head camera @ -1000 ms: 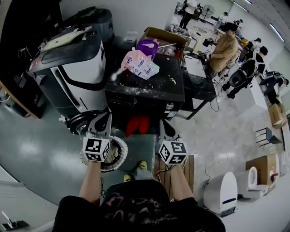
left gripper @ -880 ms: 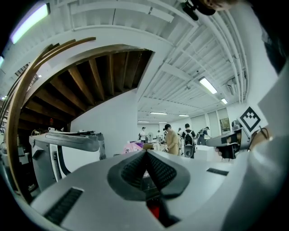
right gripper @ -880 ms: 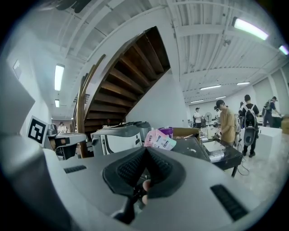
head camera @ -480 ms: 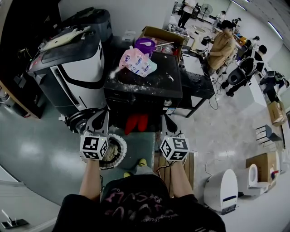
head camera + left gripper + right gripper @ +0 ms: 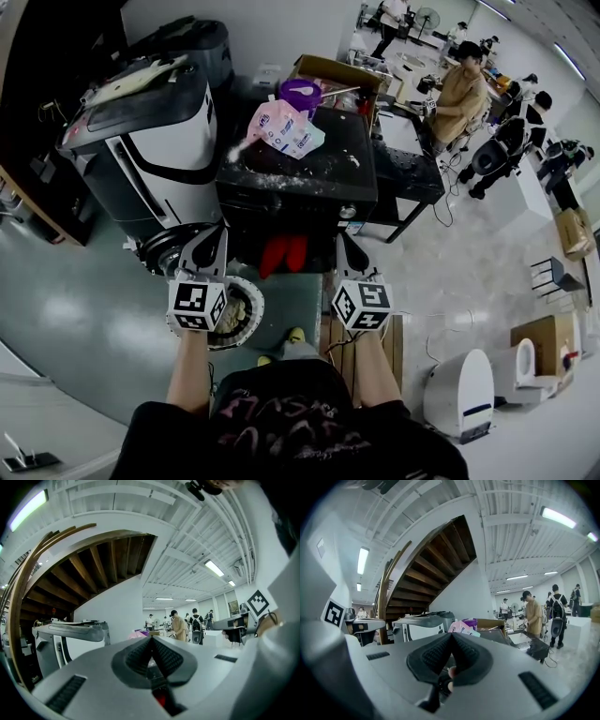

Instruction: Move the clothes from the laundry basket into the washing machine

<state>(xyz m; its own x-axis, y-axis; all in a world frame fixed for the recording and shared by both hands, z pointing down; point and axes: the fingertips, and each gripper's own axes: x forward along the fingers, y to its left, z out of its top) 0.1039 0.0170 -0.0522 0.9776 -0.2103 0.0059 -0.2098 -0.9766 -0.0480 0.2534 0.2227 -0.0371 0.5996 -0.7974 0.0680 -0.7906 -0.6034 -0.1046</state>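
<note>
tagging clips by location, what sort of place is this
Likely an open workshop or test lab: a black washing machine and a white appliance stand on bare floor, with people working behind.

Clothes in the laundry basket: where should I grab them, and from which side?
Pinch the top of the heap of pale clothes, coming straight down from above: the round laundry basket stands open-topped on the floor, and its wall likely blocks side approaches. The left gripper, nearest it, is shut and must open first.
</note>
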